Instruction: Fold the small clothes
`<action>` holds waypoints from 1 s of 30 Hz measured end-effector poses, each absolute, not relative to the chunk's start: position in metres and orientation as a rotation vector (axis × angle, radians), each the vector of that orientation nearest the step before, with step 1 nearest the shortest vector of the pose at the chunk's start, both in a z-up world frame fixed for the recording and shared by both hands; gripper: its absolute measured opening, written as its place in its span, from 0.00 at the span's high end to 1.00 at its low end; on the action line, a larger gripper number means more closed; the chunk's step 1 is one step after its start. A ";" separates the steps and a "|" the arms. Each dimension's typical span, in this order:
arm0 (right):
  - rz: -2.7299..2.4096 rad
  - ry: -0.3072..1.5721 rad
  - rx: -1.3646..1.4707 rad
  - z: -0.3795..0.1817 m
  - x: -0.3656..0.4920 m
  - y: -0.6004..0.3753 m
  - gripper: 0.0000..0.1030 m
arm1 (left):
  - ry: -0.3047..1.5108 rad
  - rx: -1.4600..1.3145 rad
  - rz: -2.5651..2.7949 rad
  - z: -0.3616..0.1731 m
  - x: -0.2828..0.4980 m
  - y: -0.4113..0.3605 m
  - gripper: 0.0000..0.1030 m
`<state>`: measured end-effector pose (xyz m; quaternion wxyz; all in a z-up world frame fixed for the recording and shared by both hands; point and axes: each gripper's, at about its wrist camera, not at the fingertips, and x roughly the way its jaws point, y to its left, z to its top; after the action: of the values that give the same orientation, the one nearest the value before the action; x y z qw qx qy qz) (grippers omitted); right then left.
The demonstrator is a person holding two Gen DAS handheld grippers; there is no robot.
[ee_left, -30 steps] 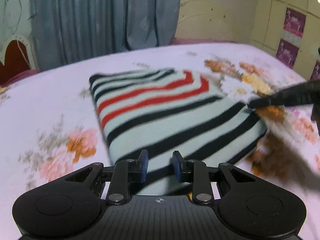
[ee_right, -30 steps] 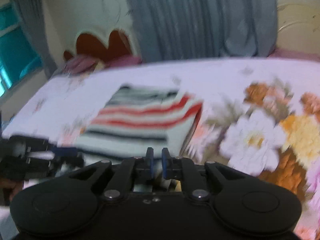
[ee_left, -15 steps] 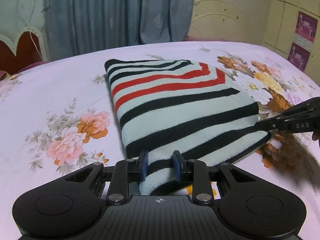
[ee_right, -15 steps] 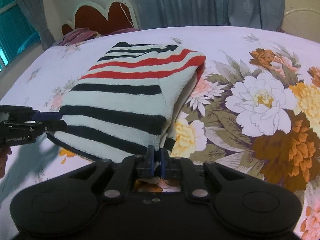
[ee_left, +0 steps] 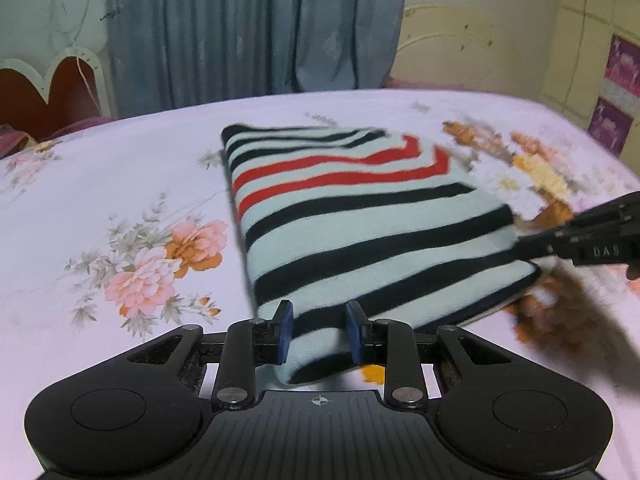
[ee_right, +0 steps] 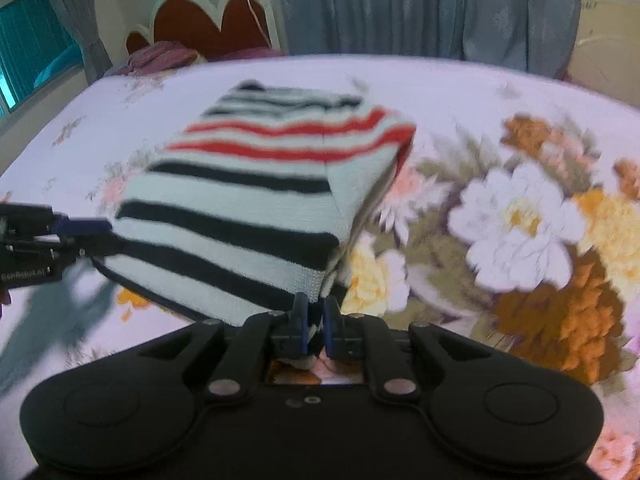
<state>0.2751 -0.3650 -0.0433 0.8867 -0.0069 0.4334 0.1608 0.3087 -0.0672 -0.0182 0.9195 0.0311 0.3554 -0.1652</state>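
A folded striped sweater (ee_left: 352, 216), pale mint with black and red stripes, lies on the floral bedsheet (ee_left: 120, 184). My left gripper (ee_left: 320, 330) holds its near left corner, the thick folded cloth filling the gap between the blue pads. My right gripper (ee_right: 316, 322) is shut on the sweater's (ee_right: 256, 196) near right corner. The right gripper also shows at the right of the left wrist view (ee_left: 576, 240). The left gripper shows at the left of the right wrist view (ee_right: 52, 236).
The bed carries a pink sheet with large flower prints (ee_right: 520, 224). A red heart-shaped headboard (ee_right: 212, 20) and grey curtains (ee_left: 256, 28) stand behind. A window (ee_right: 28, 48) is at far left. A cream cupboard (ee_left: 600, 48) stands at the right.
Both grippers keep their hold on the sweater's near corners. The views have shifted slightly and blurred, and the sweater's near edge has lifted a little.
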 end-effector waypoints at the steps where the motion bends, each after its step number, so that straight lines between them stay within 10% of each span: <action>1: 0.341 0.870 -0.006 -0.036 0.271 -0.365 0.83 | 0.729 0.058 -0.343 -0.016 0.306 -0.067 0.73; 15: 0.377 0.938 0.007 -0.053 0.271 -0.355 0.87 | 0.815 0.089 -0.298 -0.032 0.301 -0.065 0.60; 18: 0.367 0.840 0.152 -0.031 0.264 -0.379 0.63 | 0.754 0.033 -0.290 -0.018 0.295 -0.052 0.28; 27: 0.293 0.857 0.402 -0.047 0.337 -0.412 0.70 | 0.722 -0.138 -0.276 -0.010 0.354 -0.046 0.23; 30: 0.301 0.866 0.404 -0.055 0.347 -0.404 0.88 | 0.781 -0.079 -0.219 -0.022 0.370 -0.056 0.23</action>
<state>0.3469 -0.4041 -0.0551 0.8771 0.1936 0.4151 0.1444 0.3705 -0.0556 -0.0216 0.9182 -0.0384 0.3796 -0.1064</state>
